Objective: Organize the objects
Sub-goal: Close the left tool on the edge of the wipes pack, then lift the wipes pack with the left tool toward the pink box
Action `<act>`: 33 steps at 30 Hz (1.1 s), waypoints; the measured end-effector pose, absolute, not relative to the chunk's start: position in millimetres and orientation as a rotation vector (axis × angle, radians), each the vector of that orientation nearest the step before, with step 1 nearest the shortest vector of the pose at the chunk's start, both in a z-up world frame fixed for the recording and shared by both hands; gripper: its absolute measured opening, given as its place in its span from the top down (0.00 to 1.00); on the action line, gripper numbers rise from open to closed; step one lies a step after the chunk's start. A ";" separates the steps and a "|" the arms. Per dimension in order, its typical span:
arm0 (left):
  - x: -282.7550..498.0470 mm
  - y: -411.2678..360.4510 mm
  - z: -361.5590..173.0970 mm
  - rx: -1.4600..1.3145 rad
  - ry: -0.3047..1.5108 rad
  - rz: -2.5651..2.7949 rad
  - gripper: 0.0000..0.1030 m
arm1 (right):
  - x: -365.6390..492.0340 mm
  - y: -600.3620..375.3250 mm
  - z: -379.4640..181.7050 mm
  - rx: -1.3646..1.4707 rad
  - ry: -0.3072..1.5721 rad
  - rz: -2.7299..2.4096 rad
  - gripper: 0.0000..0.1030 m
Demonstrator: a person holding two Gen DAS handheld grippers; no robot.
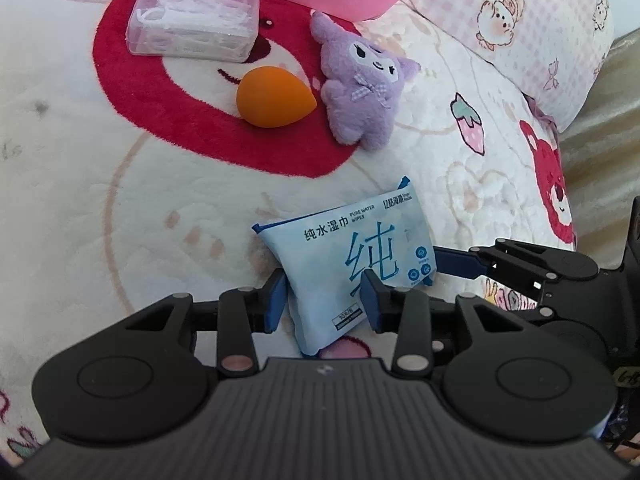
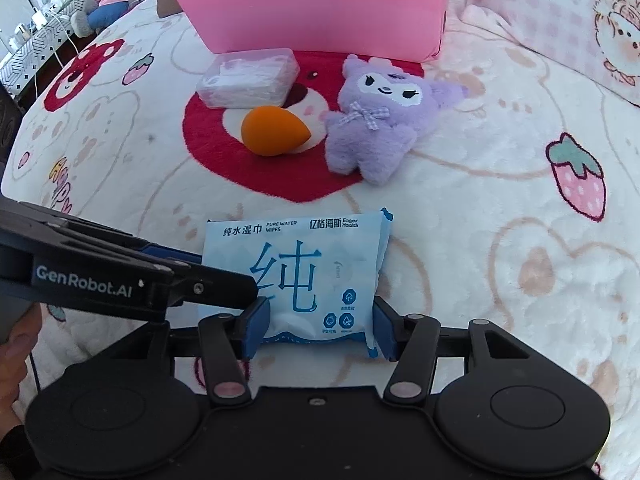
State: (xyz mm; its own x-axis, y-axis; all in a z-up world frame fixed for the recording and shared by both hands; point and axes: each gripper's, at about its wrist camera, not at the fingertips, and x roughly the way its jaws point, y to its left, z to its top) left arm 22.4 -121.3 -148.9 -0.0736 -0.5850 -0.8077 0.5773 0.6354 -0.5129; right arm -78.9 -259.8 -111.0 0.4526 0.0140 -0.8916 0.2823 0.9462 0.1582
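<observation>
Clamped by the left gripper at its left end, with the right gripper straddling its near edge, blue pads at both sides though contact cannot be told: pale blue wipes pack, tilted up off a cartoon-print blanket. Beyond, grouped near together: orange sponge, purple plush toy, clear plastic case. Behind them, pink box.

Matte black left gripper and right gripper, ribbed housings, round side discs, silver pivot pins, blue rubber fingertips. White "GenRobot.AI" lettering along one black arm. Bare fingers at the handle.
</observation>
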 end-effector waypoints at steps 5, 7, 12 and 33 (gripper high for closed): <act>19.2 -118.8 -144.4 0.009 1.328 -0.950 0.64 | -79.1 -252.8 -109.4 0.279 1.096 -0.164 0.41; 19.1 -117.4 -143.8 0.005 1.331 -0.947 0.63 | -80.0 -251.2 -108.9 0.277 1.095 -0.160 0.41; 21.1 -112.9 -141.9 -0.015 1.350 -0.957 0.61 | -81.8 -247.0 -104.9 0.266 1.091 -0.154 0.41; 40.3 -72.9 -103.5 -0.110 1.346 -0.943 0.58 | -71.2 -208.4 -64.3 0.200 1.037 -0.103 0.27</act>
